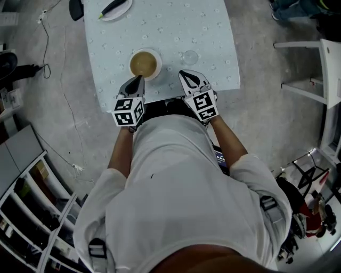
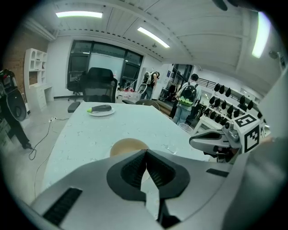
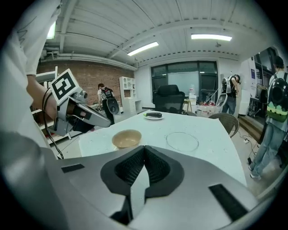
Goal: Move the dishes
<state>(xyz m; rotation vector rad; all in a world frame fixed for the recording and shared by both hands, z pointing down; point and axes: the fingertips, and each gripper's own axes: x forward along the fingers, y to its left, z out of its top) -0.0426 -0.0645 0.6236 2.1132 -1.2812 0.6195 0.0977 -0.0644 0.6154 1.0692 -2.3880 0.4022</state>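
Three dishes are seen on the pale counter (image 1: pixel 176 32). One tan bowl (image 1: pixel 144 64) stands near the near edge. One clear glass dish (image 1: pixel 190 57) lies flat to its right, near it but apart. One white plate (image 1: pixel 115 9) sits well apart at the far end, with a single long dark object (image 1: pixel 113 7) with a green tip laid on it.

Two grippers are held over the counter's near edge. The left gripper (image 1: pixel 138 80) is pointed at the bowl, just short of its rim, and the right gripper (image 1: pixel 184 74) at the glass dish. The jaws of both are pressed fully together, and nothing is held between them.
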